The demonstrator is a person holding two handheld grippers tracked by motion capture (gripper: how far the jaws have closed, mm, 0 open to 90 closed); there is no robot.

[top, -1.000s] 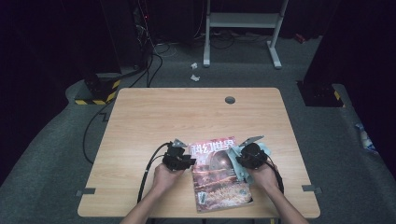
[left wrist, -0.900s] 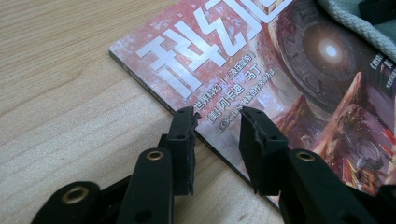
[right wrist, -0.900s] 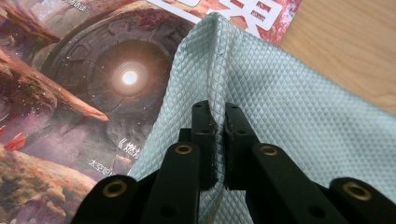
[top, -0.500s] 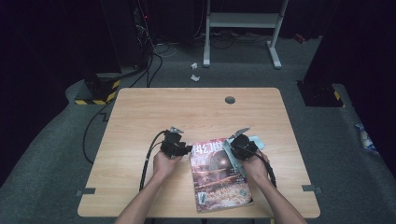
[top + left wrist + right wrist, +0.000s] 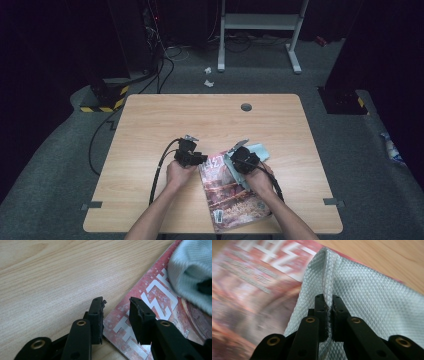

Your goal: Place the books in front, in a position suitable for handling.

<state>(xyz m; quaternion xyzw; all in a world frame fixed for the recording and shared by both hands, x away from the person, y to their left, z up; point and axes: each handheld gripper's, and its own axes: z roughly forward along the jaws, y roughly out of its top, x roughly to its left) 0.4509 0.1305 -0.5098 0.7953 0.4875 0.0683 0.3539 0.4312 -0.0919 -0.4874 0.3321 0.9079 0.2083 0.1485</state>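
Note:
A red magazine (image 5: 231, 192) lies on the wooden table (image 5: 210, 120) near its front edge. My left gripper (image 5: 202, 159) is at the magazine's top left corner. In the left gripper view its jaws (image 5: 116, 301) stand apart over the magazine (image 5: 150, 297) edge; they have just been closing, and their pads press on nothing. My right gripper (image 5: 248, 155) is shut on a fold of a pale blue-green cloth (image 5: 261, 150), which it holds on the magazine's upper part. The right gripper view shows the gripper (image 5: 329, 298) pinching a ridge of the cloth (image 5: 362, 290) over the magazine (image 5: 249, 277).
A round cable hole (image 5: 246, 107) sits near the table's far edge. Bare wood stretches across the far half and the left side. Black cables (image 5: 160, 170) trail from the grippers toward the front edge. A white frame (image 5: 260, 22) stands on the floor beyond.
My right gripper has moved left across the magazine, dragging the cloth with it. My left gripper has shifted slightly farther up the table.

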